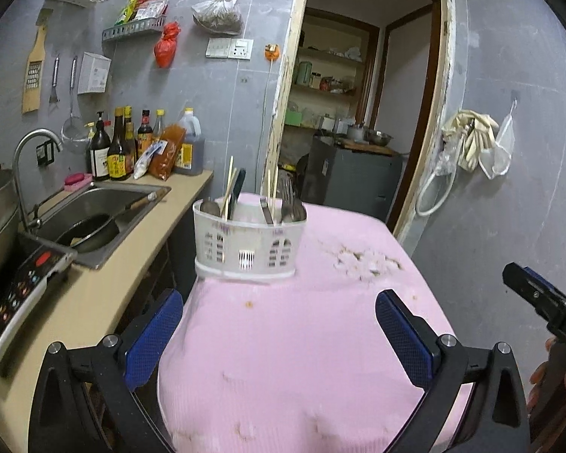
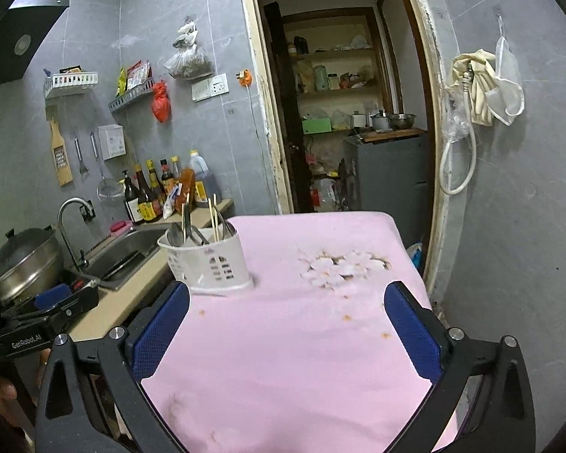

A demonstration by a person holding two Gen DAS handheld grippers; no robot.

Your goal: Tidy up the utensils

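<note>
Utensil caddy (image 1: pixel 247 243), white plastic w/ arched cut-outs, stands upright at the far left edge of the pink-covered tabletop (image 1: pixel 302 339), next to the sink (image 1: pixel 105 207). It holds spoons, forks (image 1: pixel 291 204), a few chopsticks (image 1: pixel 229 185) and a dark-handled piece, all upright and split across compartments; which compartment holds what can't be told exactly. No loose utensils show on the cloth, so sorting looks finished or nearly so, judging by the bare cloth; maybe only tidying left. Left tongs (image 1: pixel 279 324) spread wide, nothing between them, near the caddy but apart. Right tongs (image 2: pixel 288 324) also spread wide and empty, held back over the cloth.
</note>
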